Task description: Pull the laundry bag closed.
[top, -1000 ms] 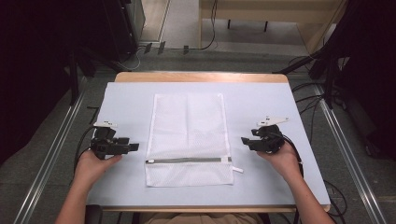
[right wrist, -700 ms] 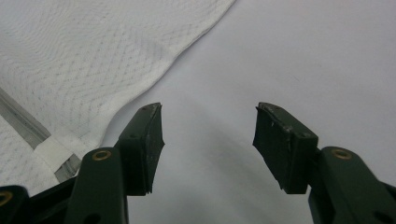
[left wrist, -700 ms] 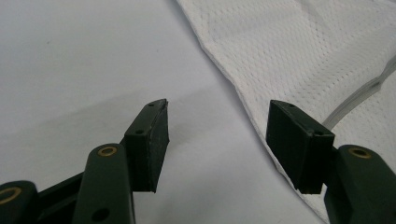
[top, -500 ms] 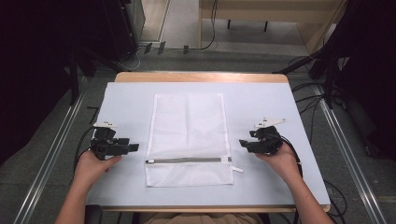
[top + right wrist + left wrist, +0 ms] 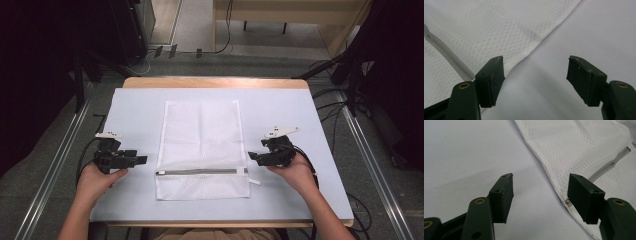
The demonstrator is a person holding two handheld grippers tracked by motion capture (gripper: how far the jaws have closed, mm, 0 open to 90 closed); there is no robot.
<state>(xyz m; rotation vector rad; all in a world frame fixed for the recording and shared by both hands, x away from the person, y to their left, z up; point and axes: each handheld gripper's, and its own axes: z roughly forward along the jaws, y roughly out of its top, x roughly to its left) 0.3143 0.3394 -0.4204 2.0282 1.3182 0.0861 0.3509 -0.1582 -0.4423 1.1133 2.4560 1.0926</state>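
A white mesh zip bag point(image 5: 200, 135) lies flat in the middle of the table, its grey zipper point(image 5: 200, 171) running across near the front end. My left gripper point(image 5: 141, 160) rests just left of the bag and points at it. In the left gripper view it point(image 5: 540, 180) stands open, with the bag's edge point(image 5: 579, 145) by the right jaw. My right gripper point(image 5: 251, 157) sits at the bag's right edge, level with the zipper. Its jaws point(image 5: 535, 61) have just been opening and hold nothing; the mesh point(image 5: 486, 27) lies behind the left jaw.
A pale sheet point(image 5: 140, 110) covers the wooden table point(image 5: 215, 82). Metal rails point(image 5: 60, 150) run along both sides on the floor. Cables point(image 5: 330, 105) lie at the right, and dark equipment stands at the back left.
The right gripper's jaws stand wider apart than a second ago, and it has edged slightly toward the bag. The left gripper and the bag lie as before.
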